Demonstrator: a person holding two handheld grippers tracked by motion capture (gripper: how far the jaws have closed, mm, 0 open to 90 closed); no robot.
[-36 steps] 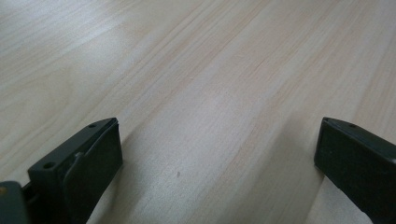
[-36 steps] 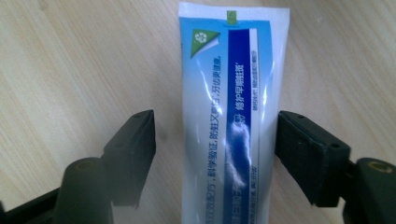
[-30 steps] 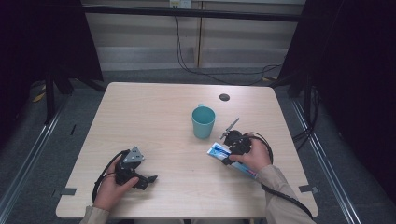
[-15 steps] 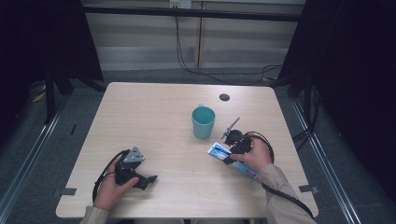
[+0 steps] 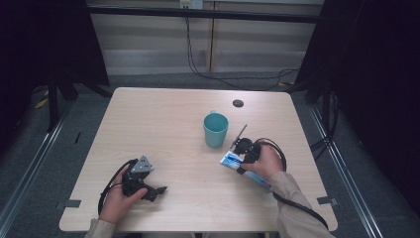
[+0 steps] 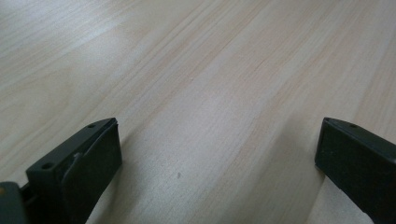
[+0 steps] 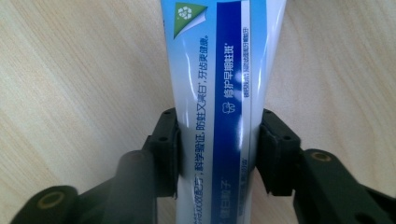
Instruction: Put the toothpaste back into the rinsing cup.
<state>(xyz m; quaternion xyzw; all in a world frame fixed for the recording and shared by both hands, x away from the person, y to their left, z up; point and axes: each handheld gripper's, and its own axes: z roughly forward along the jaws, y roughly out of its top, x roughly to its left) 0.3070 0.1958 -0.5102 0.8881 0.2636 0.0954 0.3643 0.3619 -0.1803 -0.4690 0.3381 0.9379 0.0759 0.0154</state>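
A blue and white toothpaste tube (image 7: 219, 88) runs up between the jaws of my right gripper (image 7: 217, 149), which is shut on it. In the high view the tube (image 5: 232, 159) lies low over the table at the right, held by the right gripper (image 5: 241, 154). A teal cup (image 5: 216, 129) stands upright just left of and beyond that hand. A thin dark toothbrush (image 5: 241, 133) lies on the table beside the cup. My left gripper (image 5: 152, 190) rests near the front left, and its jaws (image 6: 212, 163) stand wide apart over bare wood with nothing between them.
The light wooden table (image 5: 163, 124) has a small dark round hole (image 5: 237, 103) near its far right edge. Cables trail from both grippers. Dark floor and rails surround the table on all sides.
The right hand and the toothpaste tube have shifted slightly. The left gripper has stayed where it was.
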